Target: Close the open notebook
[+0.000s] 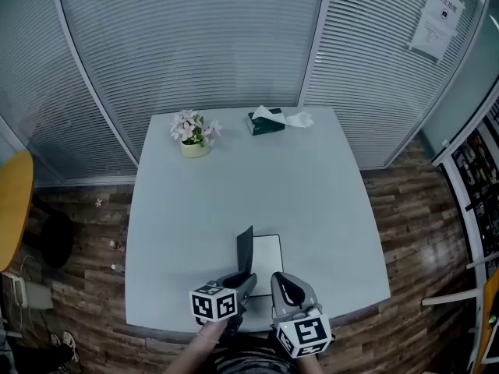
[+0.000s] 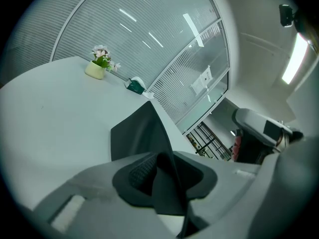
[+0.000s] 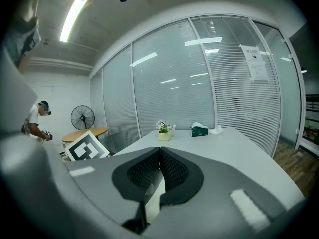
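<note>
The notebook lies at the table's near edge. Its black cover point(image 1: 245, 249) stands nearly upright over the white page point(image 1: 267, 257). My left gripper point(image 1: 246, 280) is at the cover's near end. In the left gripper view the cover point(image 2: 137, 131) runs between the jaws of the left gripper point(image 2: 162, 158) and rests toward the right jaw. A gap shows beside the ribbed left pad point(image 2: 141, 171), so the pads are not pressing. My right gripper point(image 1: 282, 280) sits by the page's near right corner. In the right gripper view the tips of the right gripper point(image 3: 160, 151) meet, shut, with nothing between them.
The pale table point(image 1: 312, 201) carries a flower pot point(image 1: 193, 133) and a green tissue box point(image 1: 267, 121) at its far edge. Glass walls with blinds stand behind. A yellow round table point(image 1: 12, 201) is at the left. A person point(image 3: 37, 121) and a fan point(image 3: 82, 117) show far off.
</note>
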The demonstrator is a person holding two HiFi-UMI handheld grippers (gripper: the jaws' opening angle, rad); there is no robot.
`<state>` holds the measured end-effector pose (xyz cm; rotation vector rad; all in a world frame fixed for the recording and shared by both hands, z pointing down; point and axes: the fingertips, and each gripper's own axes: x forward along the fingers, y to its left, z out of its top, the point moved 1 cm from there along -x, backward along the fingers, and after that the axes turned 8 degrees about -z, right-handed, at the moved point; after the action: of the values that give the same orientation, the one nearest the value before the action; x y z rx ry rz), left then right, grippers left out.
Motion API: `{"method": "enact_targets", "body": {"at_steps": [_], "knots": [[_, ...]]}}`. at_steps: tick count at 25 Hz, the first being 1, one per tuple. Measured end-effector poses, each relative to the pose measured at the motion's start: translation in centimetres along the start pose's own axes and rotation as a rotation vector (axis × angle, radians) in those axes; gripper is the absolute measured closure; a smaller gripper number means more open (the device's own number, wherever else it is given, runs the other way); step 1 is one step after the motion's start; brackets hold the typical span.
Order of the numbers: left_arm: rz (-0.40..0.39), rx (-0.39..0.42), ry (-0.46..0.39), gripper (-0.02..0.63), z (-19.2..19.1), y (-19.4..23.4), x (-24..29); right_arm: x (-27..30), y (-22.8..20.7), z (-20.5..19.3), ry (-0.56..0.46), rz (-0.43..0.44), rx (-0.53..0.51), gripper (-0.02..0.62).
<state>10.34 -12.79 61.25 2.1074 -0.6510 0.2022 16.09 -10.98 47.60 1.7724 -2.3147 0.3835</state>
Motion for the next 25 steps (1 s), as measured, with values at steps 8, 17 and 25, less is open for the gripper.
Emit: {"method": "enact_targets", "body": {"at_steps": [8, 17, 25], "knots": [[0.054, 0.006, 0.022, 0.502, -1.5, -0.9, 3.4, 0.5, -0.6, 0.1, 0.028, 0.05, -0.04, 0.594], [0.115, 0.003, 0.064, 0.489, -3.0, -0.4, 6.8, 1.5, -1.2, 0.0, 0.063, 0.124, -0.078, 0.594], [0.199, -0.013, 0.1, 0.469, -4.9, 0.6, 9.4, 1.2, -3.2, -1.3, 0.092, 0.135, -0.065, 0.594]]}}
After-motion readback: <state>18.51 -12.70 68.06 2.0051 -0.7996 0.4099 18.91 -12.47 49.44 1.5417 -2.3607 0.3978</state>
